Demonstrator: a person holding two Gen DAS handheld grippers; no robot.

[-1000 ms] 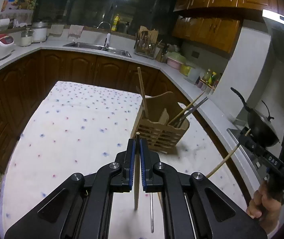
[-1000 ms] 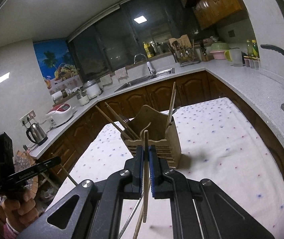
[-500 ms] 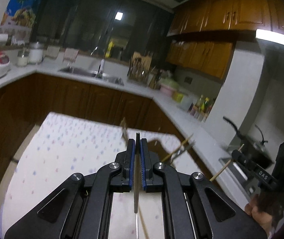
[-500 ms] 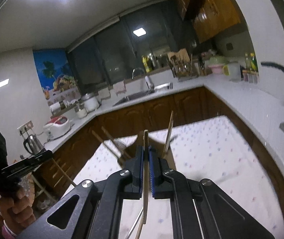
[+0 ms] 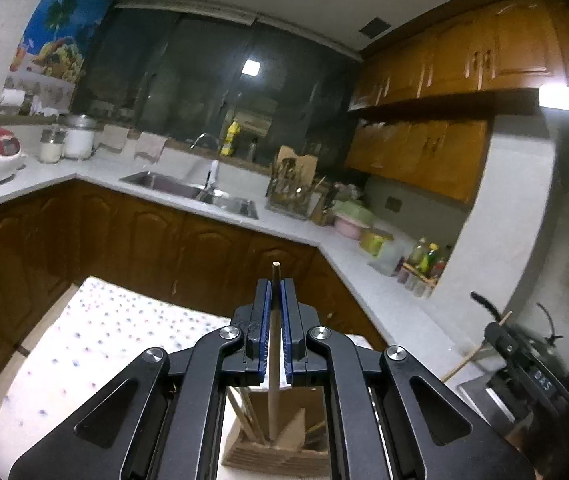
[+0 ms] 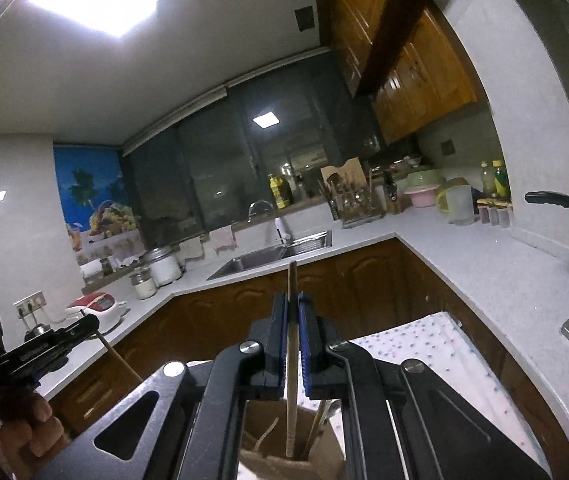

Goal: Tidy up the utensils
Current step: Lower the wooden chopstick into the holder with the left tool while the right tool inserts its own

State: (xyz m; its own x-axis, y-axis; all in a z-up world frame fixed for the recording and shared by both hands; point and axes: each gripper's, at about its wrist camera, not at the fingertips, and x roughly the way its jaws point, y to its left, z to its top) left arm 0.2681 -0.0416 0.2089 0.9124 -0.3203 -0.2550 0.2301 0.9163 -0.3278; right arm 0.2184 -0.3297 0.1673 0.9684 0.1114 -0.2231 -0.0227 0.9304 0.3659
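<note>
Both tongs, left tongs [image 5: 275, 284] and right tongs [image 6: 293, 298], are clamped on one chopstick each. Each stick's lower end hangs just above the wooden holder [image 5: 280, 452] below the tongs. Off-centre release risks a stick striking a divider and tipping out onto the table [image 5: 84, 344].

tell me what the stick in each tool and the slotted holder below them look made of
Left tool stick: pale, matte and round, likely bamboo or wood.
Right tool stick: same pale tan, probably bamboo too.
Holder: light brown slatted boards, apparently unfinished wood or bamboo.
</note>
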